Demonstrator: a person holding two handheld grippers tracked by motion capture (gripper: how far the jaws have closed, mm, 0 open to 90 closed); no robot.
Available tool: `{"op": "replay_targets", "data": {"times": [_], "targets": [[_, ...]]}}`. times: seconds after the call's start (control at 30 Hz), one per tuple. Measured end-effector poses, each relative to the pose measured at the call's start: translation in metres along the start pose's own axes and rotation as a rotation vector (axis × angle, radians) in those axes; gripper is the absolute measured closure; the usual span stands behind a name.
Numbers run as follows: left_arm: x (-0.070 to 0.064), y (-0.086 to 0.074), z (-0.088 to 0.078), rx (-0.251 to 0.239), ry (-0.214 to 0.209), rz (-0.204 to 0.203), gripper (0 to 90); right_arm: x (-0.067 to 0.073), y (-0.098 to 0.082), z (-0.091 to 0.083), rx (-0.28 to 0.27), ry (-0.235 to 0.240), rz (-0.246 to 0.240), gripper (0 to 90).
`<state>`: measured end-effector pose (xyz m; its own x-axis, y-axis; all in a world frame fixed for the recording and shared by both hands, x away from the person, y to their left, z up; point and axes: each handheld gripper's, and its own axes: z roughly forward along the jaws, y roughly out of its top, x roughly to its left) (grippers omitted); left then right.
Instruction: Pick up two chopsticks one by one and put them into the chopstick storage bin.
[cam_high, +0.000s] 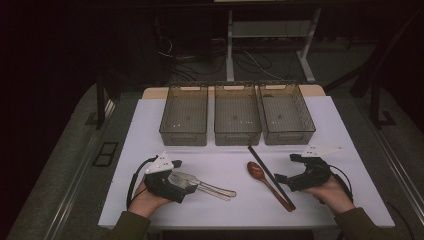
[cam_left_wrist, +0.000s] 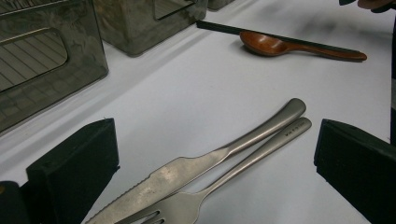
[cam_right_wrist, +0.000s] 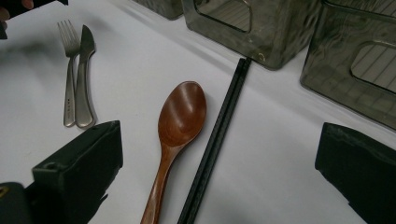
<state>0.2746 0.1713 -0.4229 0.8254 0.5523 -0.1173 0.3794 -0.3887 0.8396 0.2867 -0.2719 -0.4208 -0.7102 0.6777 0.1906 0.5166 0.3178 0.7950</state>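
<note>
- A white table (cam_high: 150, 125) is seen from above, with dark floor around it; the room behind is too dim to make out beyond a few cables and desk legs.
- Three see-through grey bins (cam_high: 237, 114) stand side by side along the far part of the table. From the high view all three look empty.
- The left gripper (cam_high: 176, 172) sits low over the near left of the table, held by a hand (cam_high: 145, 200) whose sleeve is cut off at the bottom edge.
- In the left gripper view its two black jaws stand wide apart, holding nothing.
- Between and just ahead of those jaws lie a metal knife (cam_left_wrist: 210, 161) and a metal fork (cam_left_wrist: 233, 175), side by side and touching along their handles. The knife tip and the fork tines are cut off at the bottom edge there; from above, the gripper body covers those same ends.
- The right gripper (cam_high: 289, 170) rests at the near right, also with its jaws spread open and empty.
- Ahead of it lies a brown wooden spoon (cam_right_wrist: 180, 121), bowl up, its handle end cut off at the bottom of the right gripper view.
- Just beside the spoon lie black chopsticks (cam_right_wrist: 219, 135), pressed so close together that they read as one dark strip. Their far end reaches almost to the middle bin.
</note>
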Motion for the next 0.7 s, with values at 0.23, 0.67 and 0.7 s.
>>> {"op": "replay_targets", "data": {"times": [0.23, 0.67, 0.7], "targets": [[0.000, 0.000, 0.000, -0.001, 0.003, 0.000, 0.0, -0.001, 0.005, 0.004, -0.001, -0.003, -0.002, 0.2], [0.000, 0.000, 0.000, 0.003, 0.003, 0.003, 0.0, -0.004, 0.009, 0.014, 0.100, 0.003, 0.025, 30.5], [0.000, 0.000, 0.000, 0.003, 0.002, 0.002, 0.0, -0.004, 0.009, 0.015, 0.109, 0.003, 0.024, 32.1]]}}
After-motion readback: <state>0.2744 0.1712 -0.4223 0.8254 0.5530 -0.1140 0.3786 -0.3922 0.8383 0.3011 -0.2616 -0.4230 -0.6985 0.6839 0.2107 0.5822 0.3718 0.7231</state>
